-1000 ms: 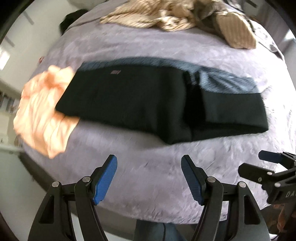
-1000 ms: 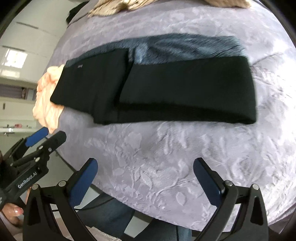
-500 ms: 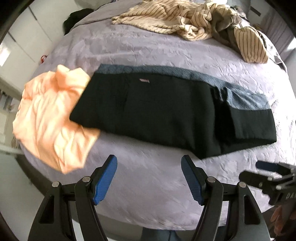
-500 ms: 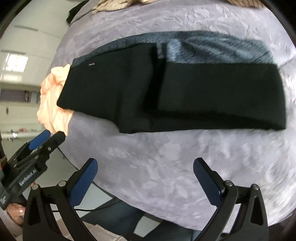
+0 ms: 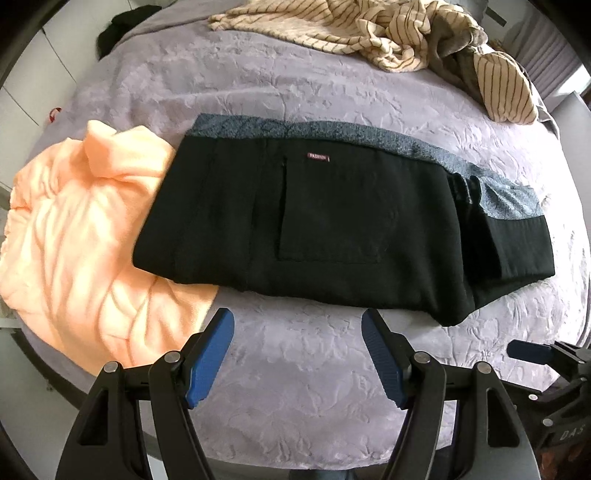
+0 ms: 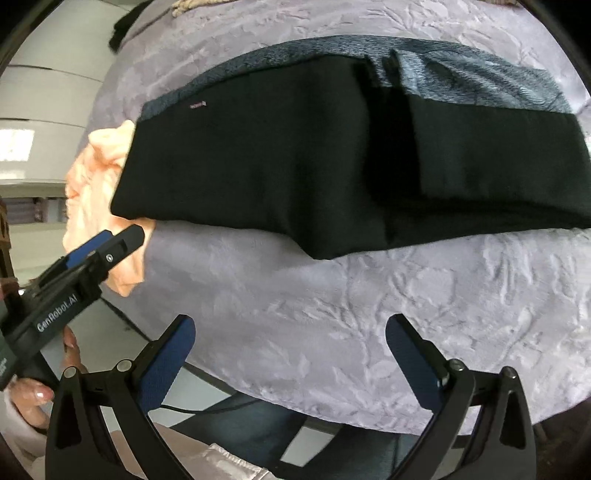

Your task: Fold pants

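Pants (image 5: 332,229) lie folded lengthwise across the middle of the bed (image 5: 303,373), waist end toward the left edge, leg end toward the right edge. One leg end is folded back on top at the right. A shirt (image 5: 77,236) lies at the bed's left edge, its right part under the pants' waist end. A sweater (image 5: 369,33) lies heaped at the far edge, behind the pants and well apart from them. Left gripper (image 5: 297,360) hangs over the near edge, in front of the pants' middle. Right gripper (image 6: 290,365) hangs over the near edge too, to the left gripper's right, in front of the leg end. Neither touches the pants.
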Tool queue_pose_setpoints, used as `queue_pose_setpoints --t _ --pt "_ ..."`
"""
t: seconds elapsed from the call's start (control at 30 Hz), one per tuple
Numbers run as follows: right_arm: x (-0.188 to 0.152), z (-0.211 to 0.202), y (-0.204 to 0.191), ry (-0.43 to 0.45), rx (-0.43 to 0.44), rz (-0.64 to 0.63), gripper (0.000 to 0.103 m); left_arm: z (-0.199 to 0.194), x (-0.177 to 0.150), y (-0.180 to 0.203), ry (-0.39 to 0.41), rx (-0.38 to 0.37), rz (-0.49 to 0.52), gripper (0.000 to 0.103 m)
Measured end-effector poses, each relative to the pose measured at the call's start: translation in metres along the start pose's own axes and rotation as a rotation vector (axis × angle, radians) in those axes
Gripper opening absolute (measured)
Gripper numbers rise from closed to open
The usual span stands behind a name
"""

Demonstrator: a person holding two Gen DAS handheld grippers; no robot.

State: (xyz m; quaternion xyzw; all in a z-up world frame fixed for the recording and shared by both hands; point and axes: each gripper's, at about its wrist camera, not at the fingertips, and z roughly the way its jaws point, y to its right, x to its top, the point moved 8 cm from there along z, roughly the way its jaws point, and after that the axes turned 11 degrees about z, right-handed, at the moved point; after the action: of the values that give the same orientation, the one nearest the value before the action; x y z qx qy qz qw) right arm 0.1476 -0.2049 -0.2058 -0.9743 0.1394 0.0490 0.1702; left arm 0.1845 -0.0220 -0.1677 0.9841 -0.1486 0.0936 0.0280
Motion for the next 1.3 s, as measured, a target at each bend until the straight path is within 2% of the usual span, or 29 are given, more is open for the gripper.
queue_pose_setpoints --t 0.17,0.5,0.83,1.3 --pt "0.005 0.001 0.016 -0.018 -0.048 0.017 0.103 0.006 -0.003 0.005 -0.013 -0.007 -0.035 0.073" --pt "0.020 -0.007 0.027 -0.016 -0.078 -0.029 0.103 0.007 -0.008 0.015 -0.022 0.007 -0.085 0.073" --pt "0.017 -0.009 0.044 -0.019 -0.085 -0.004 0.103 0.012 -0.010 0.029 -0.036 0.002 -0.074 0.073" --pt "0.028 -0.011 0.046 0.004 -0.100 0.012 0.103 0.017 -0.019 0.025 -0.054 -0.002 -0.084 0.073"
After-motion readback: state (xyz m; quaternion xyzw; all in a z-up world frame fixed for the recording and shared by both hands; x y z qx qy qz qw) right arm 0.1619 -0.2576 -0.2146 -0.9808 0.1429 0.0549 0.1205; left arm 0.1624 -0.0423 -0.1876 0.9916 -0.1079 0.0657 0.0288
